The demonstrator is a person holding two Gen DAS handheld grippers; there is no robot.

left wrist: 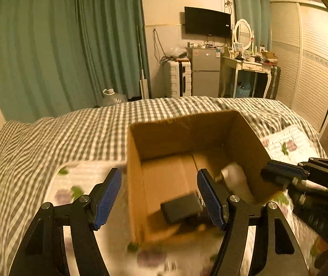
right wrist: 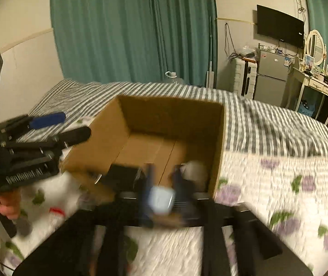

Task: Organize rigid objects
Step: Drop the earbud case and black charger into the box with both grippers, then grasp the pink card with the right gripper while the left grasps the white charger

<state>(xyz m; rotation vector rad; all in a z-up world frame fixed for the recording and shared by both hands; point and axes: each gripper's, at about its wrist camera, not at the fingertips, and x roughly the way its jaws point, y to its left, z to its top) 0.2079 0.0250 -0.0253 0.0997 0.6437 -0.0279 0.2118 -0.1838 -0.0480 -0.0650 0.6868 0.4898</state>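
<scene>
An open cardboard box [left wrist: 138,179] stands on the bed; it also shows in the right wrist view [right wrist: 216,147]. Inside lie a black rectangular object [left wrist: 181,208] [right wrist: 122,173] and a white object [left wrist: 234,174] [right wrist: 195,169]. My left gripper [left wrist: 159,197] is open and empty, straddling the box's near left wall. My right gripper [right wrist: 161,184] is shut on a small pale blue-white block [right wrist: 162,199], just above the box's near rim; the view is blurred. The right gripper also shows in the left wrist view [left wrist: 283,174] at the box's right wall.
The bed has a grey checked cover [left wrist: 72,133] and a floral quilt [right wrist: 267,184]. A red-marked item [right wrist: 57,210] lies on the quilt, left of the box. Green curtains, a white suitcase [left wrist: 177,78], small fridge [left wrist: 204,71] and dressing table [left wrist: 249,69] stand beyond the bed.
</scene>
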